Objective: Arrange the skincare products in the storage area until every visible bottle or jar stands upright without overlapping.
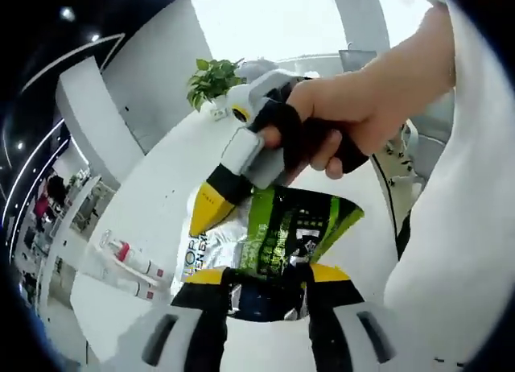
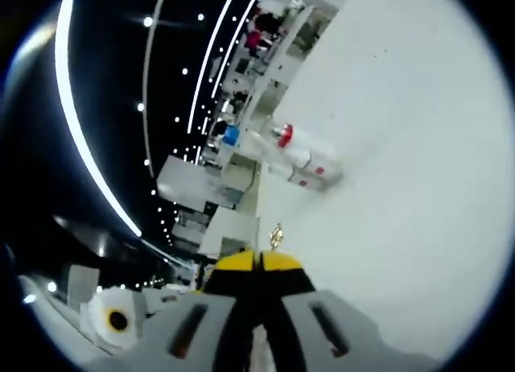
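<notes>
Your left gripper, bottom centre of left gripper view: jaws clamped on green-and-silver pouch. Your right gripper, bottom centre of right gripper view: jaws pressed together, nothing held. Two clear bottles, mid-frame, on white table.

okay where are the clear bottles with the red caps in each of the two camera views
Left gripper view: the clear red-capped bottles lie at lower left on the white table, left of the green pouch.
Right gripper view: the same bottles sit just above centre, near the table's edge, above the shut right tongs.
Shared landmark: the bottles' red caps on the white tabletop.
</notes>
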`<action>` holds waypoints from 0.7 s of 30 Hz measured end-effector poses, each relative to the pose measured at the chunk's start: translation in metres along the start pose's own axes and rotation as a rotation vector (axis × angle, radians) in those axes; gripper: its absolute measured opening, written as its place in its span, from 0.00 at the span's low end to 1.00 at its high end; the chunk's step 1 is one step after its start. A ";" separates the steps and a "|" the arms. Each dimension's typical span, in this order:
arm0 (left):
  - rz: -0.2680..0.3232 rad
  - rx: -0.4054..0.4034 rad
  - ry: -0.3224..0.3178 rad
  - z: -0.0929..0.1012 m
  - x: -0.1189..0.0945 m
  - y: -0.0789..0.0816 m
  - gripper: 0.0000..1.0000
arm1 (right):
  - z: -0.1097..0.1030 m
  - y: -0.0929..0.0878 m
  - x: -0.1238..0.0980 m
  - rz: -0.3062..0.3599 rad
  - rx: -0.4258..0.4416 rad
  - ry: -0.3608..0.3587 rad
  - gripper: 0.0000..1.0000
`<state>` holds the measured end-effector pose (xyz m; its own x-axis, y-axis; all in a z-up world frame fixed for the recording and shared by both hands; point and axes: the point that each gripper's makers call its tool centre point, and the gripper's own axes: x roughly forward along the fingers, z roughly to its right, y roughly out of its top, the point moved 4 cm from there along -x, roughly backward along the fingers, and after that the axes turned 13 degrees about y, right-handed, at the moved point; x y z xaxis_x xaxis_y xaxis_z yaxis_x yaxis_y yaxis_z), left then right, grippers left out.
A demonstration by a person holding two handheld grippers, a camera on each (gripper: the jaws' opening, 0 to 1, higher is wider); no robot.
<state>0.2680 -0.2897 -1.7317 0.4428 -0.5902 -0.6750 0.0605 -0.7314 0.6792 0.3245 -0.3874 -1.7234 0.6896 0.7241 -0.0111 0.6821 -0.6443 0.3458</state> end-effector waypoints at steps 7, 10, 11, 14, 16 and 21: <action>0.045 -0.449 -0.041 -0.011 -0.007 -0.010 0.48 | -0.008 0.014 -0.007 0.012 -0.038 0.037 0.00; 0.082 -0.617 -0.048 -0.020 -0.008 -0.013 0.58 | -0.010 0.016 -0.009 0.018 -0.036 0.064 0.00; 0.097 -0.676 -0.063 -0.021 -0.009 -0.012 0.62 | -0.013 0.017 -0.009 0.023 -0.036 0.082 0.00; 0.156 -0.885 -0.123 -0.027 -0.009 -0.008 0.81 | -0.026 0.019 -0.007 0.031 -0.033 0.161 0.00; 0.167 -0.922 -0.140 -0.028 -0.009 -0.007 0.85 | -0.029 0.019 -0.006 0.029 -0.037 0.183 0.00; 0.235 -1.092 -0.240 -0.031 -0.012 0.003 0.78 | -0.047 0.018 -0.002 0.017 -0.047 0.286 0.00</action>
<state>0.2910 -0.2742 -1.7126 0.3709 -0.8092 -0.4556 0.7961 0.0245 0.6046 0.3240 -0.3895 -1.6730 0.5996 0.7578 0.2574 0.6549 -0.6495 0.3865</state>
